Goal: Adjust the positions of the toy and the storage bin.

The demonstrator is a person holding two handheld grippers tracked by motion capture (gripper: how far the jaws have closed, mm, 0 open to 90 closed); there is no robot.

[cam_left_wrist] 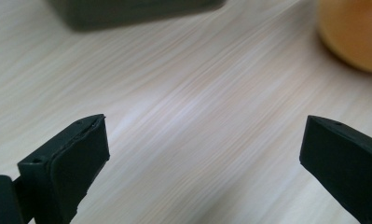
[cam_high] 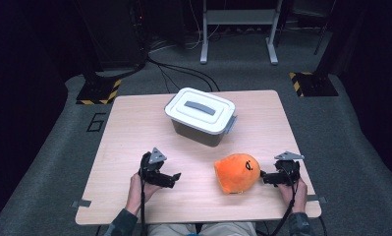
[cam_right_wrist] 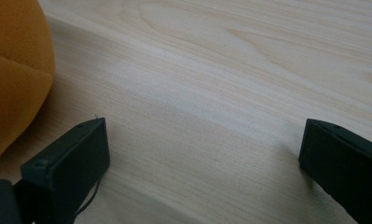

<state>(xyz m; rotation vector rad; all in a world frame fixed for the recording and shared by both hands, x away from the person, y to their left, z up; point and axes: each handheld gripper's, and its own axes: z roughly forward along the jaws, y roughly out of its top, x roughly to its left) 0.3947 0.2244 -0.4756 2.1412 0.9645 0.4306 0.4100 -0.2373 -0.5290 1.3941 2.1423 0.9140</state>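
Grippers: we see left gripper (cam_high: 176,176) and right gripper (cam_high: 263,177) both wide apart, nothing held.
Plush (cam_high: 237,172): long axis across table, narrow end toward right gripper.

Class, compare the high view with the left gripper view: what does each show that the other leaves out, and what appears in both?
High view alone: the box's white lid with its grey handle, the right gripper, the person's hands, and the floor around the table. Left gripper view alone: a close look between the left gripper jaws, standing wide apart over bare wood. Both: the wooden table, the grey box and the orange plush toy.
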